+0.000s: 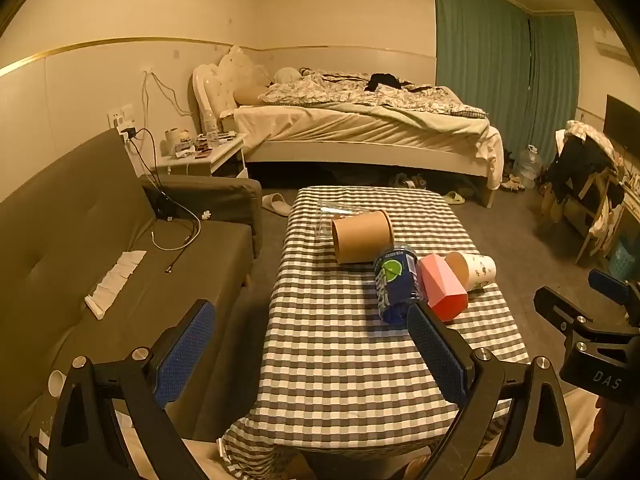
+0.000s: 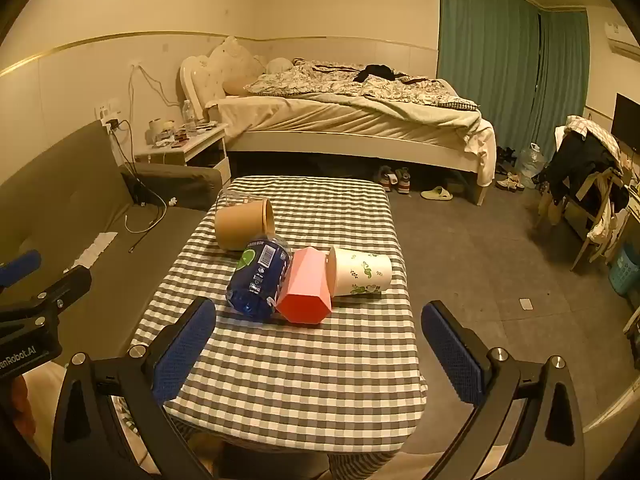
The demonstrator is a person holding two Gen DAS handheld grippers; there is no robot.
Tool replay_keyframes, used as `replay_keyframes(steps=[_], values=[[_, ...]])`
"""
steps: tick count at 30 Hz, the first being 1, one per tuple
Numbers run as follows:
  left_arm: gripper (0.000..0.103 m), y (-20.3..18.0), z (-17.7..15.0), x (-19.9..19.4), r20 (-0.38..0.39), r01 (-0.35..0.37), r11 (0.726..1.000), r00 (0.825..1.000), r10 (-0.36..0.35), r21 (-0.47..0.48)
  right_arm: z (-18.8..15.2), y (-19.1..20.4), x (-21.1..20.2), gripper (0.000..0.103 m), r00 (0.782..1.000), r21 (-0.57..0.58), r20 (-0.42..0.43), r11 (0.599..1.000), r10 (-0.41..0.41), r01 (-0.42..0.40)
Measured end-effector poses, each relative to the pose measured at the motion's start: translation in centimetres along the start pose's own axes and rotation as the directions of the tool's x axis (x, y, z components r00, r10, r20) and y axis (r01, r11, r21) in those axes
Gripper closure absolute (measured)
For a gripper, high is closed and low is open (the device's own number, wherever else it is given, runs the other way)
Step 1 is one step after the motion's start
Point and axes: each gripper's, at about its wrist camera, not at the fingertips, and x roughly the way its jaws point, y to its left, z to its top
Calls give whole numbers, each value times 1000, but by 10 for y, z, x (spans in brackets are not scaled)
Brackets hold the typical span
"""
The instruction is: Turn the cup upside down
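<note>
Several cups lie on their sides in a row on the checkered table point(image 1: 344, 360) point(image 2: 304, 380): a clear plastic cup point(image 1: 332, 216) point(image 2: 234, 198), a brown paper cup point(image 1: 362, 236) point(image 2: 242, 224), a blue printed cup point(image 1: 394, 284) point(image 2: 258, 278), a pink faceted cup point(image 1: 442, 288) point(image 2: 306, 292) and a white cup with green print point(image 1: 474, 270) point(image 2: 360, 272). My left gripper point(image 1: 312, 344) is open and empty, over the table's near left part. My right gripper point(image 2: 320, 344) is open and empty, short of the pink cup.
A grey sofa point(image 1: 100, 264) with cables and a folded cloth lies left of the table. A bed point(image 1: 360, 124) and a nightstand point(image 1: 204, 156) stand behind. A chair with clothes point(image 2: 588, 184) stands at the right. Shoes and slippers lie on the floor.
</note>
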Motion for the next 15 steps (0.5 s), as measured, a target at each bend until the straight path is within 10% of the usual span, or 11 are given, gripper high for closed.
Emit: replay_keyframes(steps=[15], values=[[4,4,3,-1,1,5,1000,1000,-5,-14,-2,2,5,0,1000,-22,-1,1000,-3,3]])
